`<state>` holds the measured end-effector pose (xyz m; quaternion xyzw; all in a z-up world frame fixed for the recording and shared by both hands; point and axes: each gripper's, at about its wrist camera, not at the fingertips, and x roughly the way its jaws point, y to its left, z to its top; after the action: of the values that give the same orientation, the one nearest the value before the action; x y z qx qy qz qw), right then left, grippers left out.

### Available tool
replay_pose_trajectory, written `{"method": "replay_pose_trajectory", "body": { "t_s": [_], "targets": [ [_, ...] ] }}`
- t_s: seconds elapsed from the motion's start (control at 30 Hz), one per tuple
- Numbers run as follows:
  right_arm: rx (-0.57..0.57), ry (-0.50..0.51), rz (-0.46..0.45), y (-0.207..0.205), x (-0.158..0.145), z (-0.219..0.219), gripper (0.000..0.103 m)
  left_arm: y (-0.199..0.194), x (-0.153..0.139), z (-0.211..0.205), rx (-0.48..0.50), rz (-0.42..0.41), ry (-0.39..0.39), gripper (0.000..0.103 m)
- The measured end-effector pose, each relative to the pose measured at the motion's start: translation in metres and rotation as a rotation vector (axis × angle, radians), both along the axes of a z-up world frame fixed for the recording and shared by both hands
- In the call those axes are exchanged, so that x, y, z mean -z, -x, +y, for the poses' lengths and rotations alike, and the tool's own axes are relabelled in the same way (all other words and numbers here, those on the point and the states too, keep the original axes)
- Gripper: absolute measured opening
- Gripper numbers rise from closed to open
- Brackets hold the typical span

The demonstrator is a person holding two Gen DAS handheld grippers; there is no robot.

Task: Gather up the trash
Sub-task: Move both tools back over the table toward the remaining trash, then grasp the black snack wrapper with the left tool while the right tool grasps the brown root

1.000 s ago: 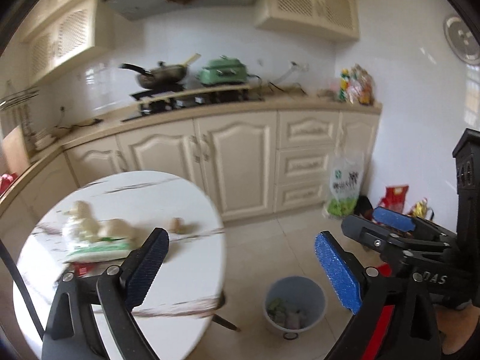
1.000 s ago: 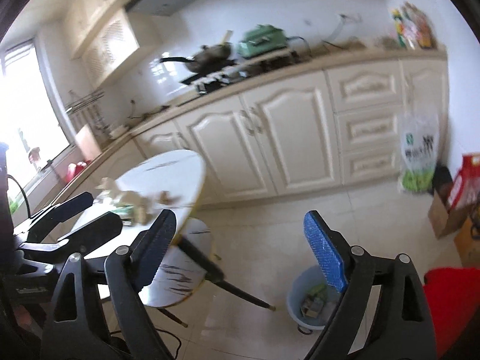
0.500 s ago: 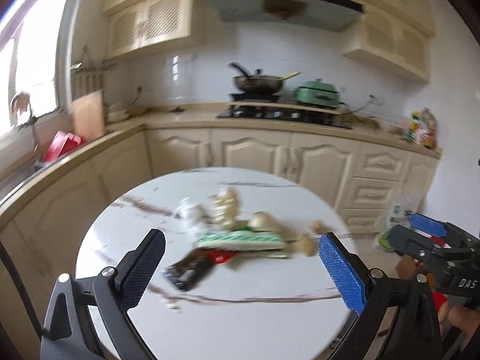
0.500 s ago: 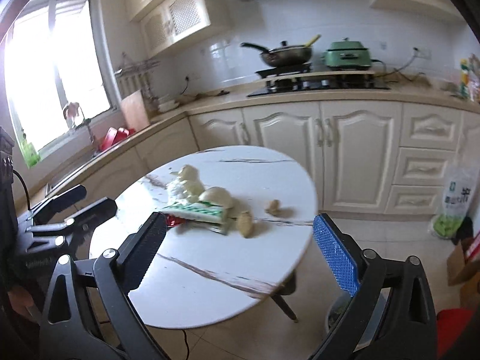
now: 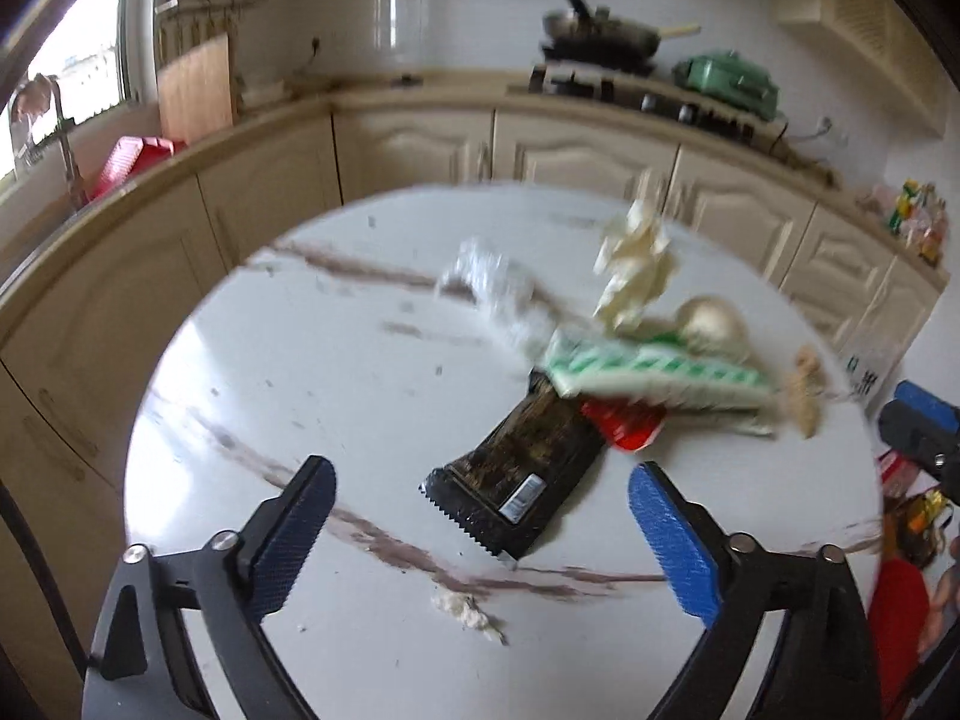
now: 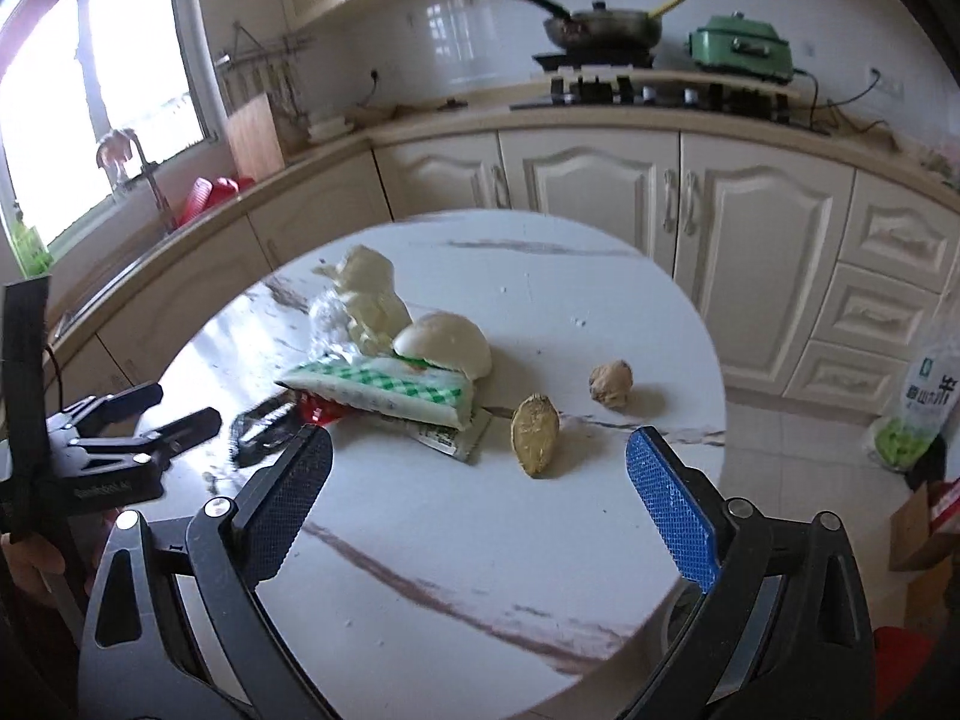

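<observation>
Overhead, both tongs (image 5: pixel 480 516) (image 6: pixel 477 483) gape wide above the littered marble table (image 6: pixel 480 540) amid cream cabinets (image 6: pixel 762 222).

A wok (image 6: pixel 603 24) and a green cooker (image 6: pixel 741 48) are sitting on the counter stove at twelve o'clock, a wooden board (image 6: pixel 255 135) is leaning at ten, cream cabinets (image 6: pixel 678 198) are lining the wall.
</observation>
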<state>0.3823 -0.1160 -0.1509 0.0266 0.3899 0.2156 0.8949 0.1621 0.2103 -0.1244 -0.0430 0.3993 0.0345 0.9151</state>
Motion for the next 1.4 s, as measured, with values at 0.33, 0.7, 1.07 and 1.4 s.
{"method": "replay_pose_trajectory", "body": {
  "t_s": [0.33,0.7,1.07,1.4],
  "targets": [
    [-0.006,0.022,0.044,-0.026,0.024,0.007,0.099,-0.023,0.000,0.011,0.027,0.081,-0.004,0.072],
    [-0.022,0.063,0.111,-0.052,0.043,0.015,0.093,-0.067,0.004,-0.008,0.073,0.070,0.005,0.027],
    [-0.043,0.075,0.137,-0.060,0.051,0.019,0.058,-0.046,-0.003,0.008,0.036,0.060,0.020,0.016],
    [-0.071,0.056,0.145,-0.055,0.050,0.016,0.024,-0.026,-0.020,0.014,0.006,0.022,0.037,0.016]
  ]
}}
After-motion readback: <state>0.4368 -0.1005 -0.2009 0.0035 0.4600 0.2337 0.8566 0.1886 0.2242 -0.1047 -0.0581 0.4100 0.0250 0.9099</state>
